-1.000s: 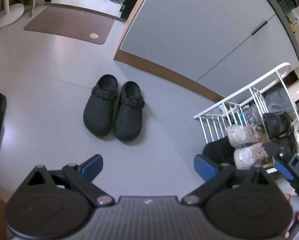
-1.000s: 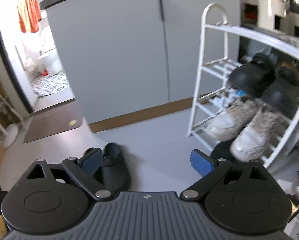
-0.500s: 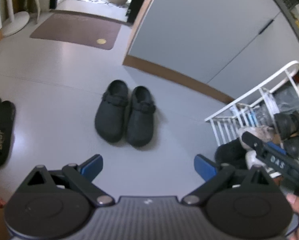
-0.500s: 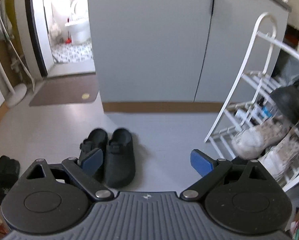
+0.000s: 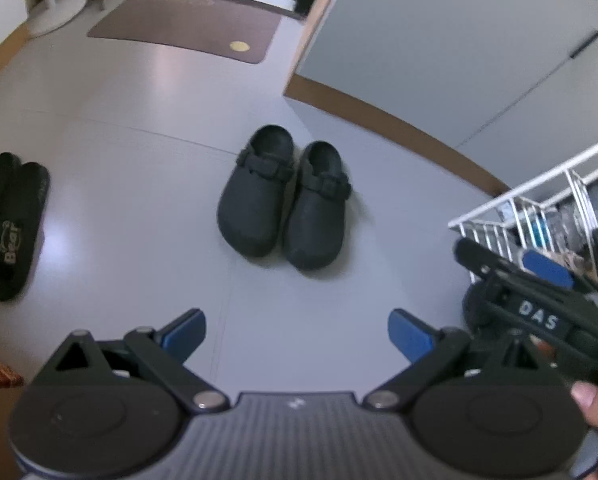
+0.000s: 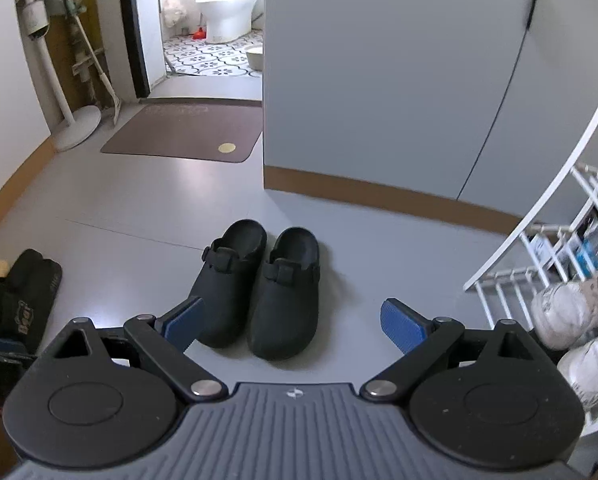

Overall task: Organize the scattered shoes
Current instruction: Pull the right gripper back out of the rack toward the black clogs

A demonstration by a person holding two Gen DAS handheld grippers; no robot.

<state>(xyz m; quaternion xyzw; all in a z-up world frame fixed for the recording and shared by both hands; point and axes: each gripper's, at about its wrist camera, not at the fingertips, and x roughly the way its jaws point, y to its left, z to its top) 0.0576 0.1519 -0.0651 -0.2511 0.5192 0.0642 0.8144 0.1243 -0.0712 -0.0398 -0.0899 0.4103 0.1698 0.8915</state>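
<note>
Two matte black rubbery clogs with buckled straps [image 6: 259, 292] stand side by side, touching, toes toward the cameras, on the smooth grey floor [image 6: 139, 216] in front of a grey cabinet with a brown plinth [image 6: 379, 100]. A pair of black fabric slippers with pale lettering [image 5: 9, 224] lies well apart to their left. At right, a white wire shoe rack [image 6: 539, 248] carries scuffed white lace-up sneakers [image 6: 579, 312]. The left gripper [image 5: 297, 332] and the right gripper [image 6: 295, 322] hover above the floor, each with blue ridged pads spread wide and nothing between them.

Whether the clogs are parked for good or awaiting the rack cannot be judged from here. Should they be lifted, the rounded, slick toe caps could squirt out of a pinch; the strap or heel rim looks a surer hold. The rack's thin bars might snag a shoe or let it tip through. The right gripper sits close beside the left in the left wrist view, so the two could knock together.
</note>
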